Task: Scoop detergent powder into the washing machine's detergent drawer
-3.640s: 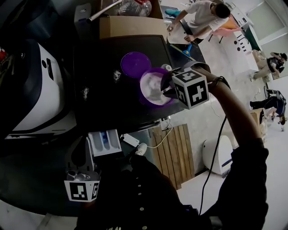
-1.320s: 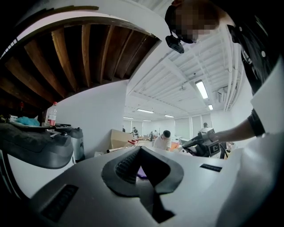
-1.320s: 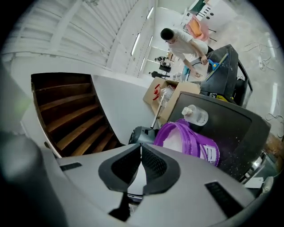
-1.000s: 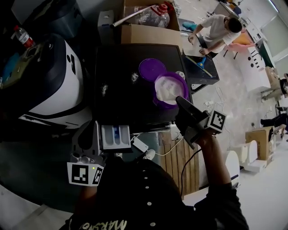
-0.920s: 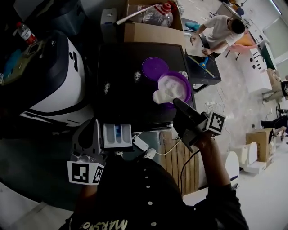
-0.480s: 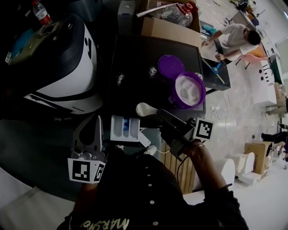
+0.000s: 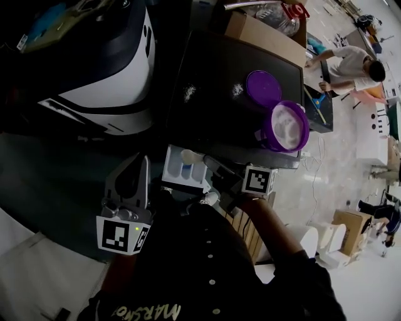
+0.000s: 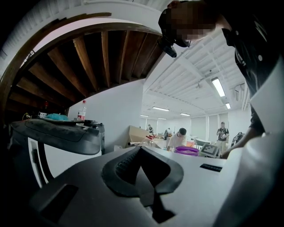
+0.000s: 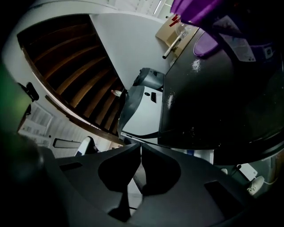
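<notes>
The white detergent drawer [image 7: 180, 177] with a blue insert juts out below the black machine top [image 7: 219, 119]. A white scoop [image 7: 190, 157] hangs just over the drawer's far edge, its handle in my right gripper [image 7: 210, 165], which is shut on it. In the right gripper view, that gripper [image 9: 140, 145] has its jaws together. A purple tub [image 7: 287, 125] of white powder and its lid [image 7: 263, 88] stand on the machine top. My left gripper [image 7: 143, 162] is left of the drawer, and its jaws [image 8: 141, 148] meet with nothing between them.
Spilled powder [image 7: 188, 93] dots the black top. A white appliance [image 7: 106, 94] stands at the left. A cardboard box [image 7: 263, 34] and a plastic bottle [image 7: 276, 14] are behind the top. A wooden pallet [image 7: 244, 221] lies below right. A person [image 7: 351, 63] works far right.
My right gripper carried the scoop from the purple tub down and left to just over the drawer. The left gripper stayed beside the drawer's left side.
</notes>
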A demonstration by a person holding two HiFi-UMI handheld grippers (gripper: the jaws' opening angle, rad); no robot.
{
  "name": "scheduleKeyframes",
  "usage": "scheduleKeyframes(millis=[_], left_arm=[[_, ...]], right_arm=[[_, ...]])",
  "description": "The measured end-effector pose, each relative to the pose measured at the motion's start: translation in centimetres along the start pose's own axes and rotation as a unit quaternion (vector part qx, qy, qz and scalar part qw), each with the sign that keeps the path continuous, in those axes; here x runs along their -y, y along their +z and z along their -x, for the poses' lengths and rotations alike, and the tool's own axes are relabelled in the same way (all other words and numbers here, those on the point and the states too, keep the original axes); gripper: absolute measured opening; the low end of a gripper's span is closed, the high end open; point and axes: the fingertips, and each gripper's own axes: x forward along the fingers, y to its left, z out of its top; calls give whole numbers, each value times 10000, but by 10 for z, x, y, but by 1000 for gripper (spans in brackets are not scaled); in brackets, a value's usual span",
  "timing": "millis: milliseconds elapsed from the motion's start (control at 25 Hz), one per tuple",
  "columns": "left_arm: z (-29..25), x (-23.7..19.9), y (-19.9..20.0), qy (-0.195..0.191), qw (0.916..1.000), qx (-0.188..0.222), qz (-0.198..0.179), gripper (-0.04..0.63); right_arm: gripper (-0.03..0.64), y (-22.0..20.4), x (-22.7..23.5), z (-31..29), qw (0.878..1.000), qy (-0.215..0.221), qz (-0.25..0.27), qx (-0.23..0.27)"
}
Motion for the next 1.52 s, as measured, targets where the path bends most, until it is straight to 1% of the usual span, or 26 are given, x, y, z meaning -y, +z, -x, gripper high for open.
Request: scheduleKeyframes(millis=[80, 160, 280, 400, 440, 480, 520, 560, 640, 720, 800, 840, 880, 960, 1040, 1120, 1240, 1280, 1320, 1360, 1440, 1480, 1520], left_arm=[[1, -2, -4, 32, 10000, -36, 4, 5], [3, -5, -10, 66, 9999, -89, 37, 5], [6, -7, -20, 97, 9997, -189, 93, 5], [9, -9, -30, 102, 9995, -267, 156, 5], [11, -10, -33, 106, 9993, -303, 181, 5], [12, -10, -37, 111, 9991, -344, 202, 5], [13, -11, -40, 117, 9989, -386, 219, 5], [14, -12, -44, 122, 9988, -423, 236, 5], [16, -13, -50, 130, 9984, -481, 265, 5], [18, -13, -54, 133, 9981, -533, 284, 5], [19, -12, -58, 136, 9978, -581, 298, 5], [19, -12, -60, 138, 9976, -599, 303, 5], [19, -12, -61, 140, 9976, -612, 306, 5], [20, -12, -63, 145, 9974, -635, 306, 5], [20, -13, -65, 150, 9972, -663, 311, 5], [20, -13, -67, 152, 9970, -691, 323, 5], [20, -12, -71, 145, 9966, -739, 348, 5], [19, -11, -72, 142, 9965, -750, 351, 5], [19, -11, -72, 139, 9964, -759, 353, 5], [19, -11, -73, 137, 9963, -764, 357, 5], [19, -9, -74, 133, 9962, -773, 383, 6], [19, -8, -75, 130, 9961, -776, 406, 6], [18, -7, -75, 125, 9960, -777, 428, 5]], right_arm=[[32, -9, 9, -10, 9998, -51, 99, -136], [32, -20, 19, -19, 9989, -146, 339, -289], [32, -39, 33, -33, 9911, -307, 1121, -648], [32, -56, 43, -48, 9789, -342, 1770, -962], [32, -62, 46, -52, 9729, -353, 2013, -1084], [32, -68, 50, -55, 9630, -388, 2363, -1238], [32, -75, 55, -57, 9486, -430, 2796, -1419], [32, -82, 58, -59, 9305, -456, 3261, -1606], [32, -94, 57, -63, 8858, -433, 4203, -1918], [32, -107, 53, -65, 8361, -330, 5069, -2070], [32, -118, 53, -65, 7871, -225, 5784, -2132], [32, -123, 54, -65, 7607, -177, 6119, -2159], [32, -127, 55, -65, 7308, -128, 6464, -2188], [32, -135, 58, -64, 6644, -28, 7142, -2204], [32, -142, 60, -61, 5976, 76, 7703, -2224], [32, -150, 64, -58, 5299, 234, 8179, -2229], [32, -159, 69, -53, 4264, 479, 8799, -2040], [32, -160, 71, -52, 3962, 528, 8956, -1955], [32, -161, 73, -52, 3729, 555, 9071, -1873], [32, -161, 76, -51, 3570, 563, 9149, -1799], [32, -160, 78, -51, 3364, 551, 9251, -1672], [32, -160, 79, -51, 3290, 551, 9286, -1629], [32, -161, 79, -50, 3244, 557, 9305, -1606]])
